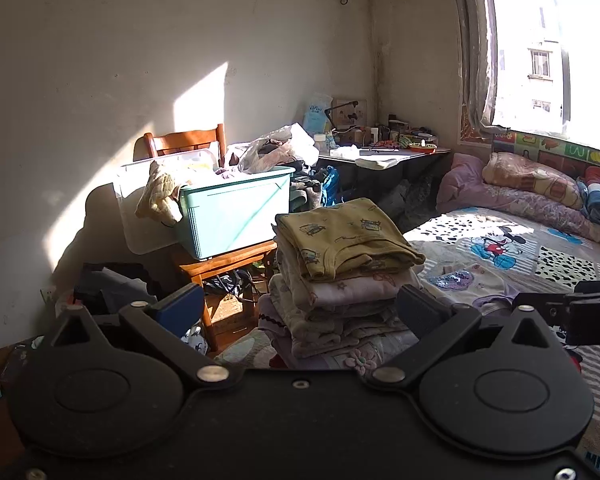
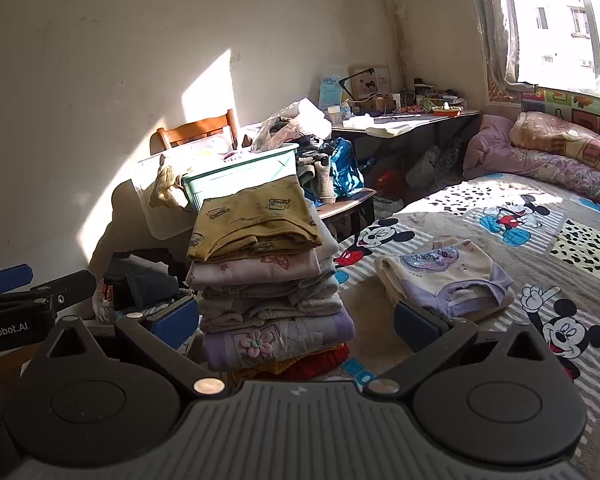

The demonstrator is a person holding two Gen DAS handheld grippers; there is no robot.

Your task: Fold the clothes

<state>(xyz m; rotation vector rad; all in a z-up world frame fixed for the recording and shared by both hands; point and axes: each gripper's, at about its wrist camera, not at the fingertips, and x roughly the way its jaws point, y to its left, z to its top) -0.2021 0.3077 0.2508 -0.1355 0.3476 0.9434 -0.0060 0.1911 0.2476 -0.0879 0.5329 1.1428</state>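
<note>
Hard sunlight from the blown-out window (image 1: 556, 40) casts sharp wall shadows; fisheye edges bend

Top of stack (image 2: 256, 220), ahead of right gripper (image 2: 296, 320) (black, blue pads): mustard-yellow garment, small cartoon prints. Below it pale pink with stars, then lilac with a pink flower. Right of gripper: cream-and-lavender top (image 2: 448, 280), sequin patch. Bedspread (image 2: 540, 240): Mickey Mouse figures, black-spotted panels. Beyond the stack: teal bin (image 1: 236, 212)
</note>
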